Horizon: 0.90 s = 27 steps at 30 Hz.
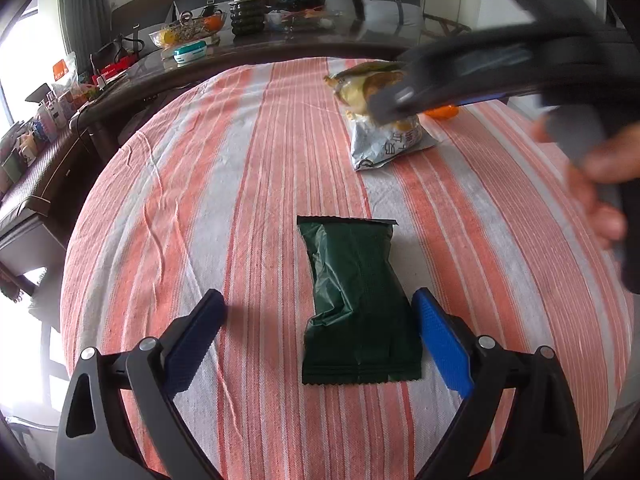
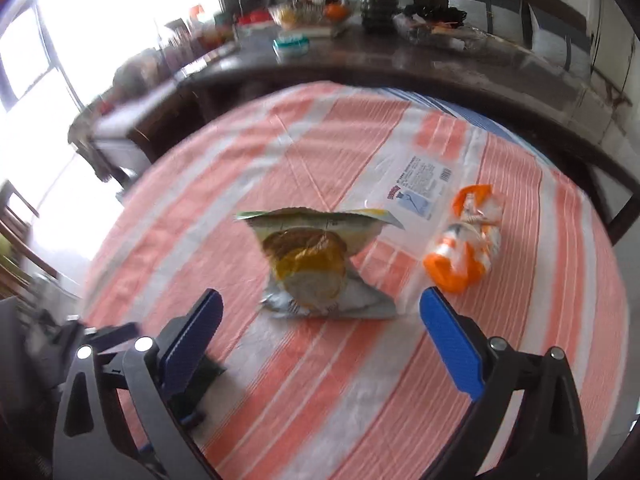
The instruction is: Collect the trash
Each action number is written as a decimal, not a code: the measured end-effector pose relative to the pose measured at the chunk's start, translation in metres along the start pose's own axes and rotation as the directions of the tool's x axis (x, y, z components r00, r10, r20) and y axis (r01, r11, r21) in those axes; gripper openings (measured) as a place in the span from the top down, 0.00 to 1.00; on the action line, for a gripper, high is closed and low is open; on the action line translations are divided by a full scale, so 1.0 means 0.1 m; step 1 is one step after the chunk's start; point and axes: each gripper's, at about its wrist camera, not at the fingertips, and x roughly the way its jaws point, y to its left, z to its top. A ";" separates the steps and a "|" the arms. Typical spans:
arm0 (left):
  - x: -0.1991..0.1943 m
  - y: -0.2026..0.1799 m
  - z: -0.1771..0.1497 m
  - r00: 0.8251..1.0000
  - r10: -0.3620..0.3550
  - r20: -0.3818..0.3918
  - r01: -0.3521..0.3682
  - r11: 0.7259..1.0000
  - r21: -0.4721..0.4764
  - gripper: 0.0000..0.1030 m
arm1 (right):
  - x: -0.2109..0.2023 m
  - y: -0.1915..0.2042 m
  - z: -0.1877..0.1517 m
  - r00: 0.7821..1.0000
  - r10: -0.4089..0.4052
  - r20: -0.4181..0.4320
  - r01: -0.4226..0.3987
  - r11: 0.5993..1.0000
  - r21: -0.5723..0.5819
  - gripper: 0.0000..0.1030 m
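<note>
Between the blue pads of the left gripper (image 1: 318, 312) a dark green wrapper (image 1: 358, 304) is seen lying flat on the striped cloth (image 1: 200, 200). The jaws are spread wide; nothing is held, and the right pad (image 1: 442, 344) is just beside the wrapper's edge, contact not clear. Farther out, a crumpled yellow-and-silver snack bag (image 1: 384, 128) is seen on the cloth, partly covered by the blurred right gripper body, which is held by a hand (image 1: 600, 184) at the right edge.

In the right wrist view, the right gripper (image 2: 320, 312) is held wide open and empty, with the snack bag (image 2: 316, 264) framed between and just beyond its pads (image 2: 452, 348). The bag is standing crumpled, its top edge flared. To its right, apart from it, an orange-and-clear wrapper (image 2: 464, 240) is lying on the cloth (image 2: 200, 208). Behind the bag a flat clear packet (image 2: 412, 184) with printed text is seen. Part of the left gripper is visible at lower left, blurred. Beyond the cloth a dark table (image 2: 400, 60) is loaded with a plant pot (image 2: 378, 10), a fruit bowl (image 2: 304, 12) and a teal box (image 2: 291, 46).
</note>
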 end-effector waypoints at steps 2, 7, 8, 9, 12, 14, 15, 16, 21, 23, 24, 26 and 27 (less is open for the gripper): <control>0.00 0.00 0.00 1.000 -0.002 0.001 0.002 1.000 -0.002 0.10 | 0.21 0.06 0.05 0.999 -0.028 -0.026 0.028 1.000 -0.002 0.09; 0.00 0.02 0.00 1.000 -0.011 0.003 0.011 1.000 -0.008 0.10 | 0.28 0.03 -0.02 1.000 -0.030 -0.006 0.031 0.997 0.074 0.58; 0.00 0.02 0.00 1.000 -0.012 0.003 0.012 1.000 -0.008 0.10 | 0.20 0.00 -0.06 1.000 -0.015 -0.008 0.016 0.996 0.091 0.59; 0.00 0.03 0.01 1.000 -0.014 0.003 0.014 1.000 -0.009 0.10 | 0.08 -0.03 -0.11 1.000 -0.010 -0.006 0.010 0.995 0.100 0.59; 0.01 0.02 0.00 1.000 -0.014 0.001 0.014 1.000 -0.006 0.09 | -0.34 -0.15 -0.30 0.999 0.015 -0.050 -0.010 0.996 0.091 0.59; 0.02 0.01 0.01 1.000 -0.012 -0.002 0.012 1.000 -0.002 0.09 | -0.57 -0.21 -0.47 0.990 0.003 -0.139 0.005 0.998 0.059 0.59; 0.02 0.01 0.01 1.000 -0.009 -0.003 0.009 1.000 0.000 0.08 | -0.68 -0.24 -0.60 0.980 -0.012 -0.199 0.017 1.000 0.024 0.59; 0.02 0.00 0.01 1.000 -0.007 -0.005 0.007 1.000 0.003 0.08 | -0.76 -0.27 -0.70 0.969 -0.035 -0.243 0.036 0.999 0.000 0.58; 0.03 -0.02 0.01 1.000 -0.005 -0.009 0.005 1.000 0.008 0.07 | -0.77 -0.43 -1.25 0.948 -0.092 -0.306 0.109 0.993 0.038 0.56; 0.03 -0.02 0.01 1.000 -0.006 -0.010 0.006 1.000 0.008 0.07 | -0.74 -0.45 -1.38 0.976 -0.086 -0.198 0.103 0.992 0.077 0.35; 0.03 -0.02 0.00 1.000 -0.007 -0.009 0.007 1.000 0.009 0.07 | -0.74 -0.45 -1.47 0.989 -0.087 -0.120 0.100 0.989 0.109 0.15; 0.03 -0.02 0.00 1.000 -0.006 -0.009 0.007 1.000 0.008 0.07 | -0.75 -0.48 -1.62 0.993 -0.115 -0.015 0.116 0.981 0.158 0.09; 0.03 -0.02 0.00 1.000 -0.009 -0.009 0.009 1.000 0.008 0.07 | -0.71 -0.48 -1.73 0.993 -0.116 0.015 0.112 0.977 0.181 0.09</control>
